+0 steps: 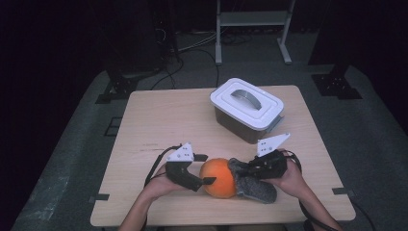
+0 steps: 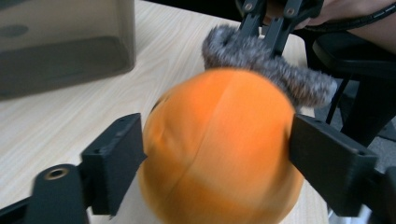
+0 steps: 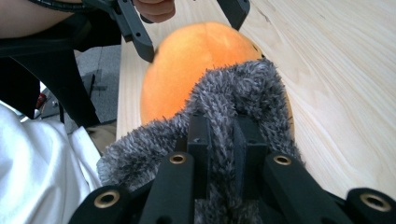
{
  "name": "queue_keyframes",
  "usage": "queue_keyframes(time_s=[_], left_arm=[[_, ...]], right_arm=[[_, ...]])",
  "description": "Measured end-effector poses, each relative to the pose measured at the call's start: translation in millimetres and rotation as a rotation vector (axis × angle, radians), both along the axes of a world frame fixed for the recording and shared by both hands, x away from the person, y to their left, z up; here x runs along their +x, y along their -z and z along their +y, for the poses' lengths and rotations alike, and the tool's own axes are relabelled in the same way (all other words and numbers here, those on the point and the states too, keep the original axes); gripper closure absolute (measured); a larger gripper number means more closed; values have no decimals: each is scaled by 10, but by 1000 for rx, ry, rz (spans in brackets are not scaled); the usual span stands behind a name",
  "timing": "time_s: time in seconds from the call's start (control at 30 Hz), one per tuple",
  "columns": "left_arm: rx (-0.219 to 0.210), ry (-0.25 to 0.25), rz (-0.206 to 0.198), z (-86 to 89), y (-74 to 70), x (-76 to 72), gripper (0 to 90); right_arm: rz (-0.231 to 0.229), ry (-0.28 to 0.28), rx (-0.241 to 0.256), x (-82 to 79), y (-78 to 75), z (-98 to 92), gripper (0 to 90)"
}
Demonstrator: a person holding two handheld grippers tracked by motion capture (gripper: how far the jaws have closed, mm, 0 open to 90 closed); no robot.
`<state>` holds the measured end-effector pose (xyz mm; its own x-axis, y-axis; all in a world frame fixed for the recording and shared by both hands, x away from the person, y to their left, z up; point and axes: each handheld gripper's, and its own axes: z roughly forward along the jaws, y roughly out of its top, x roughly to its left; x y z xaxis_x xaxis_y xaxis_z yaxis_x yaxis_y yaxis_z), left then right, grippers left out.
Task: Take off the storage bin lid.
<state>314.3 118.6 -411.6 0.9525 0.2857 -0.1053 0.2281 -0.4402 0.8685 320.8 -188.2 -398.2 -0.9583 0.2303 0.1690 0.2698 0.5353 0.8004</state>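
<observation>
Orange ball, clamped between left gripper fingers beside the lidded box, could squirt free as right gripper fingers pinch its grey furry cover.

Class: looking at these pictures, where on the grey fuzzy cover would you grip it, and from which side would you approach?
Grip the grey fuzzy cover at its raised rim fold beside the orange ball, approaching from the person's right. That edge is thin and bunched, so jaws can pinch it, as the right gripper does.
</observation>
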Motion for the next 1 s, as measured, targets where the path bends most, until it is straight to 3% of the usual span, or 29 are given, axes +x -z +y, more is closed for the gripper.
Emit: queue_keyframes(time_s=[0.07,0.13,0.23,0.3,0.4,0.47,0.57,0.8,0.93,1.0], left_arm=[[2,5,12,4,35,17,129],[-23,29,64,-9,133,49,140],[-22,42,50,-24,117,26,283],[-4,39,19,-37,39,-9,349],[18,27,-10,-58,-19,-29,400],[34,28,-24,-118,-37,-47,403],[56,21,-36,-147,-67,-72,415],[31,-5,-46,-79,-161,-77,418],[35,-10,-41,-74,-170,-77,419],[53,-13,-45,-81,-186,-82,420]], right_arm=[[10,0,0,16,9,-19,785],[27,2,2,47,29,-63,784],[26,3,-2,55,28,-67,784],[5,8,31,37,-21,-83,784],[-24,6,100,-6,-134,-74,786],[-46,-4,121,-45,-208,-12,786],[-79,-3,83,-99,-234,115,786],[-50,23,50,-30,-96,45,785],[-35,28,50,-5,-50,47,785],[-56,34,65,-26,-109,59,785]])
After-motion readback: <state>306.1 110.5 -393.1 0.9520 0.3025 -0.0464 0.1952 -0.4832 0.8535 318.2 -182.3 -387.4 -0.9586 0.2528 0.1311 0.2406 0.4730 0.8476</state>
